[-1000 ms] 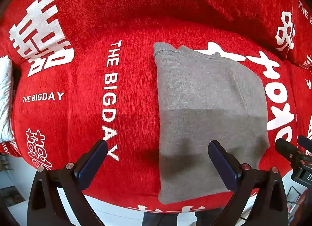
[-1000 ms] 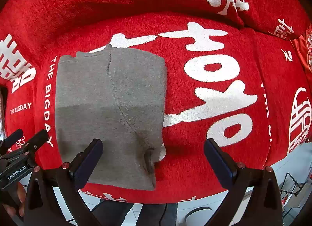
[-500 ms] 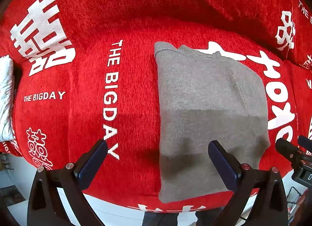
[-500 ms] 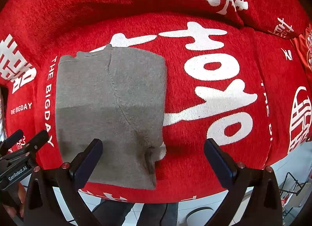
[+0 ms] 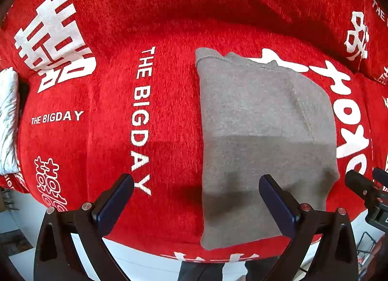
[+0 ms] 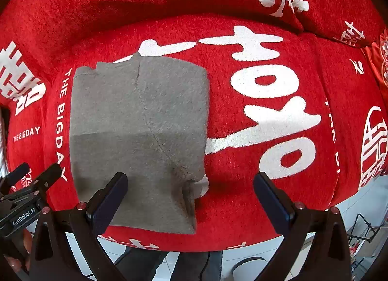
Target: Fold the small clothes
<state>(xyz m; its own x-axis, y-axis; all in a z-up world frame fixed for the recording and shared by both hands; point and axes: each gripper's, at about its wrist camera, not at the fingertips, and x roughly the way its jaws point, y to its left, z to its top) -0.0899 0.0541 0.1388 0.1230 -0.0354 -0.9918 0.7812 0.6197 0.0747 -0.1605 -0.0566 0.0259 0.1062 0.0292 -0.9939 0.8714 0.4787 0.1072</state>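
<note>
Left gripper [image 5: 196, 198] and right gripper [image 6: 190, 196] gape wide, holding nothing.

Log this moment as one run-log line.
stage: fold pause | left gripper: open, holds nothing | right gripper: open, holds nothing | grey garment: folded flat on red sofa cover, near front edge

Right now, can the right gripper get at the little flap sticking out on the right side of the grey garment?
Probably yes. The right gripper is open, hovering over the grey garment, and the flap lies exposed between its fingers on the red cover, with nothing over it.
</note>
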